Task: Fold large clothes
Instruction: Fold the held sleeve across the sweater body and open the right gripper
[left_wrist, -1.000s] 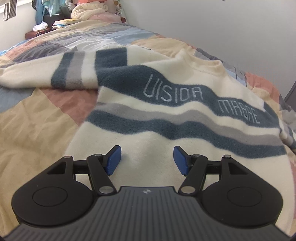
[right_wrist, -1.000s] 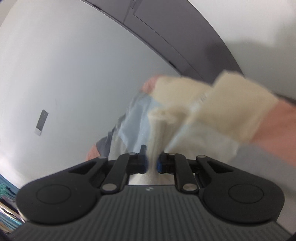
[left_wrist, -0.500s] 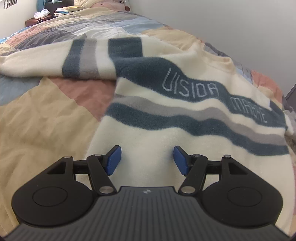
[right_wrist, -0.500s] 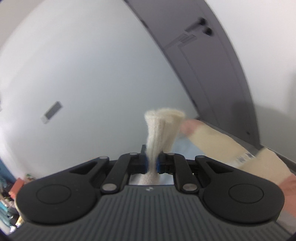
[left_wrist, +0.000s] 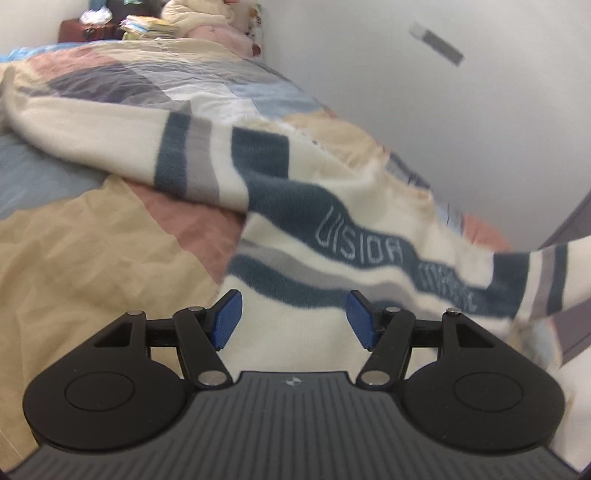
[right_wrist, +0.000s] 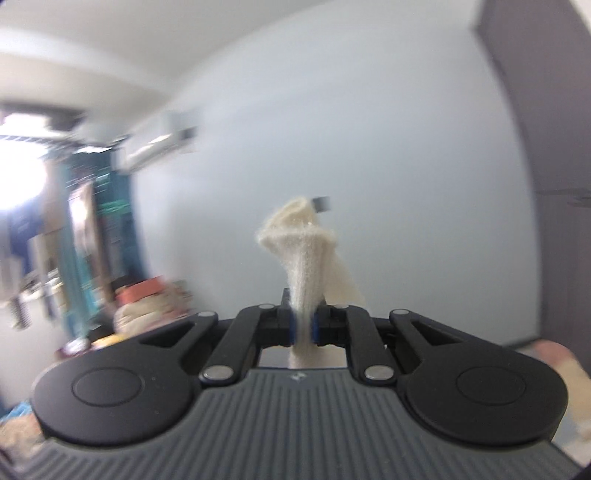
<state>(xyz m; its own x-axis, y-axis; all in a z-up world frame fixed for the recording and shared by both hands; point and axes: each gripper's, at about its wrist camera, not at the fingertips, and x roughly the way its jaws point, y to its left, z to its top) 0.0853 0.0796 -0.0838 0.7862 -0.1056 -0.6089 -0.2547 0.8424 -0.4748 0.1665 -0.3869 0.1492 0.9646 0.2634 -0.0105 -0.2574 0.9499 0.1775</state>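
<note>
A cream fleece sweater (left_wrist: 295, 229) with dark blue and grey stripes and stitched lettering lies spread on the bed. Its left sleeve (left_wrist: 110, 136) stretches away to the left. Its right sleeve (left_wrist: 546, 280) is lifted off the bed at the right edge. My left gripper (left_wrist: 291, 319) hovers open just above the sweater's lower body, nothing between its blue pads. My right gripper (right_wrist: 303, 326) is shut on the cream ribbed cuff (right_wrist: 301, 251), which sticks up beyond the jaws, held high and level facing the wall.
A patchwork bedspread (left_wrist: 92, 266) in tan, pink and blue covers the bed. A white wall (left_wrist: 443, 110) runs along the bed's right side. Pillows and stacked books (left_wrist: 155, 26) sit at the head. The right wrist view shows an air conditioner (right_wrist: 155, 144) and a grey door (right_wrist: 554, 184).
My right gripper has risen and rolled with the cuff, now facing the wall and far room. The right sleeve has come up off the bed. My left gripper has shifted and rolled slightly.
</note>
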